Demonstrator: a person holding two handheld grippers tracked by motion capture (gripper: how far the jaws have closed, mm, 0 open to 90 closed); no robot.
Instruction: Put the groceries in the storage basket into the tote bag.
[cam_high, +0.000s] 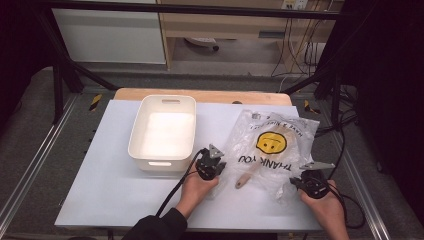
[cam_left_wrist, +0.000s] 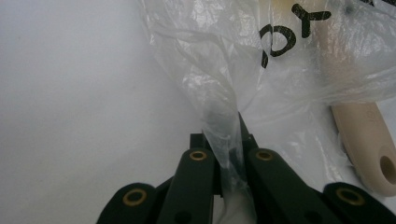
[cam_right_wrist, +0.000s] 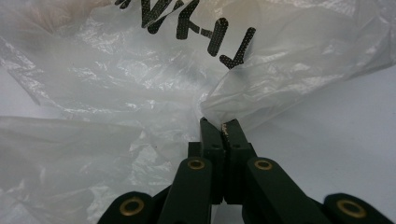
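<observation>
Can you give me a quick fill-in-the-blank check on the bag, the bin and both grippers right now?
1. Both grippers are shut on the plastic ____.
2. The face printed on the bag is ____ in colour.
3. A wooden spoon's ____ sticks out of the bag.
4. The white bin sits on the bag's ____ side in the high view.

Missing words: bag; yellow; handle; left

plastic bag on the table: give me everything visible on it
The plastic bag is thin, clear and crinkled, printed with a yellow smiley and black "THANK YOU". It lies flat on the white table, right of the white tub. A wooden spoon sits inside, handle poking out the near edge. The left gripper and right gripper each pinch a near corner.
</observation>
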